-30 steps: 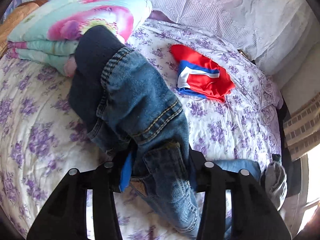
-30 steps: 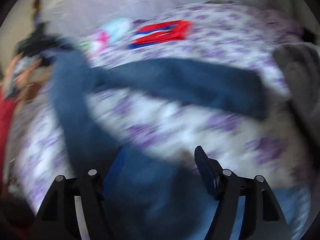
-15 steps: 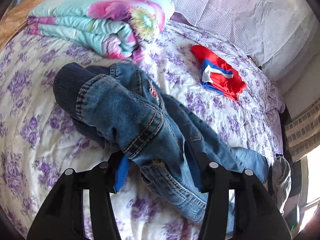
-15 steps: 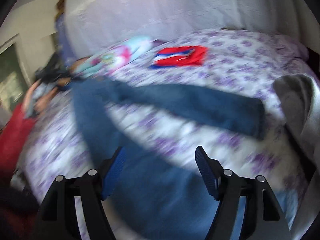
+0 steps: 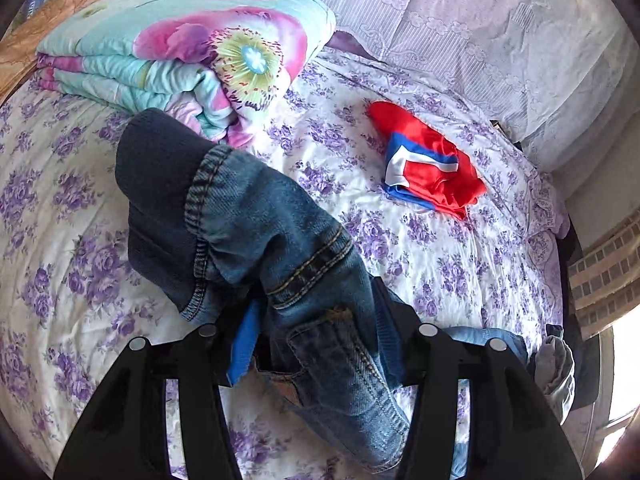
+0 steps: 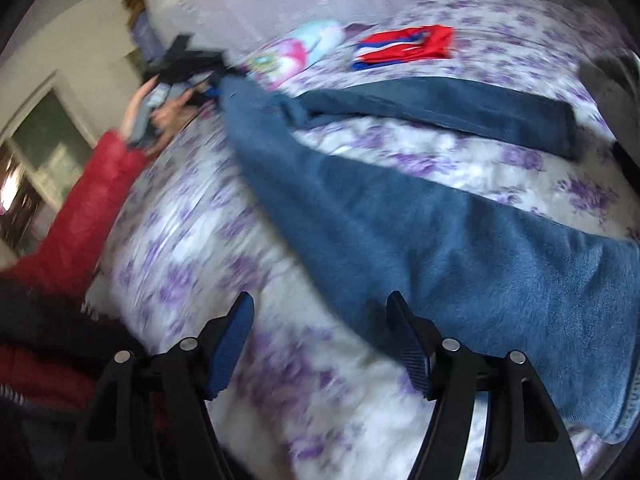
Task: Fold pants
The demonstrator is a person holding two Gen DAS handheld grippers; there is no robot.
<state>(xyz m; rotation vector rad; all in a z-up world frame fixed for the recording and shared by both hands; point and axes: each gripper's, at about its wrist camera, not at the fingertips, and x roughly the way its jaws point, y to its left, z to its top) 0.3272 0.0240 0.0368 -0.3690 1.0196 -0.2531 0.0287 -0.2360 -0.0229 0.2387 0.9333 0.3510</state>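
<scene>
The left tool (image 5: 316, 340) grips the bunched waist of the jeans (image 5: 256, 232) above a bed (image 5: 440, 256) with a purple-flowered cover; both legs trail across it. The right tool (image 6: 320, 340), jaws closing on nothing, hovers beside one leg, apparently clear of it, though the view is blurred.

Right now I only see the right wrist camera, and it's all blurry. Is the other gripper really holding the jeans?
Observer: Yes. The left gripper is shut on the jeans.
Operator: Which part did it grab?
Observer: The top, right by a back pocket; the dark ribbed waistband bunches up beyond the fingers.
Operator: Is that flowery thing a pillow?
Observer: No, it's a folded quilt, lying behind the waistband.
</scene>
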